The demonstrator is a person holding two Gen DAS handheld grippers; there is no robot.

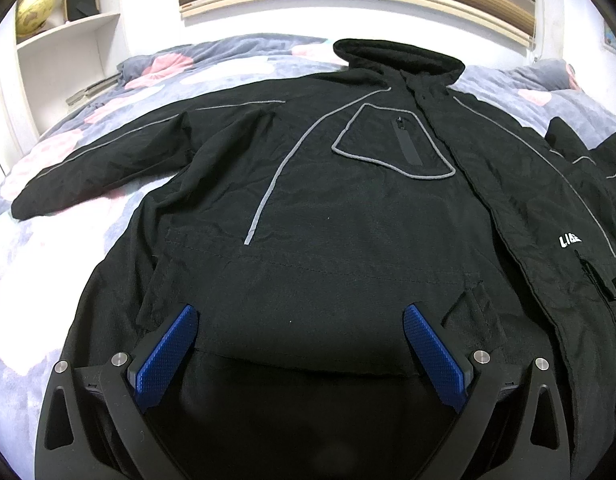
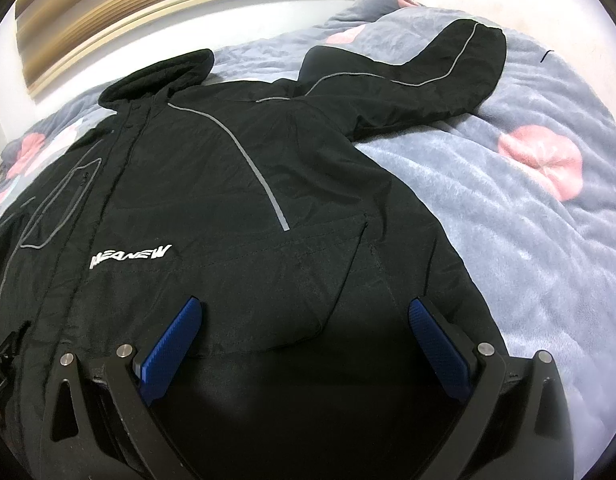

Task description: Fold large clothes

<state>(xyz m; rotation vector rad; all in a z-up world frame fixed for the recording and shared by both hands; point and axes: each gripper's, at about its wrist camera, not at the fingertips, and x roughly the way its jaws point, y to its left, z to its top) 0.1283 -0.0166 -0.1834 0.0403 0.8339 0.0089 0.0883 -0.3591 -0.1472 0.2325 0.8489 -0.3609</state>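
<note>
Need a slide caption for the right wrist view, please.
Open right claw poised over the hem of a black jacket spread flat on a floral blanket.

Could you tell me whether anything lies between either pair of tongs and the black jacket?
Nothing visible does. The left tongs and right tongs are both open directly over the lower front of the jacket, which lies spread flat on the floral blanket, with nothing on top of it.
</note>
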